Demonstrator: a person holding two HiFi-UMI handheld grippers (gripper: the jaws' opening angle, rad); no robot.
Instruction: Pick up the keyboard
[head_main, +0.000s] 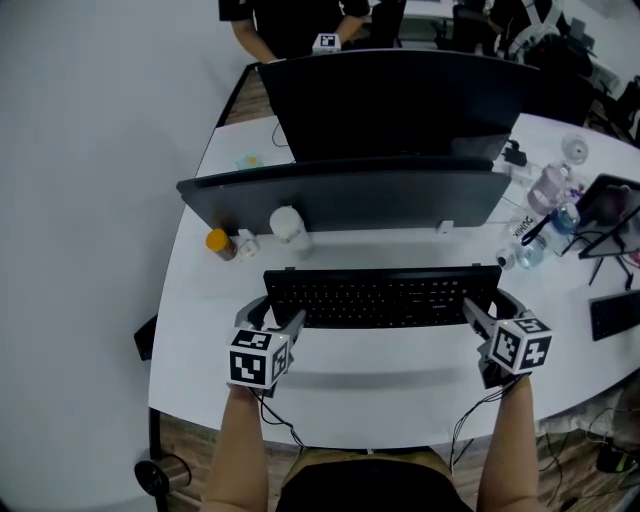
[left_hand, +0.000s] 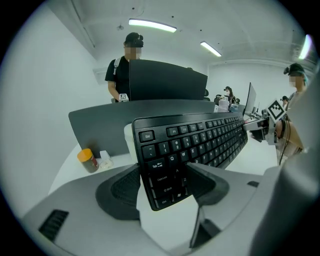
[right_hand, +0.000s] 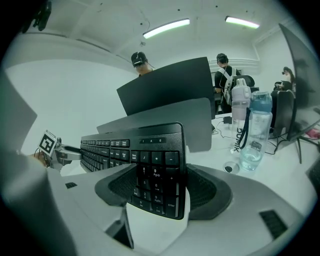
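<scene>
The black keyboard (head_main: 380, 295) hangs level a little above the white desk (head_main: 200, 350), with its shadow on the desk below it. My left gripper (head_main: 272, 312) is shut on its left end. In the left gripper view the keyboard (left_hand: 195, 140) runs away to the right, and the left gripper (left_hand: 162, 182) has its pads pressed on the corner with the modifier keys. My right gripper (head_main: 492, 305) is shut on the right end. The right gripper view shows the keyboard (right_hand: 135, 145) with the right gripper (right_hand: 157, 187) clamped over the number pad.
A dark divider panel (head_main: 340, 195) and a black monitor (head_main: 400, 100) stand behind the keyboard. An orange-capped jar (head_main: 221, 243) and a white cup (head_main: 288, 226) sit at the panel's left. Water bottles (head_main: 550, 190) and cables crowd the right side. A person (head_main: 290, 20) stands beyond the desk.
</scene>
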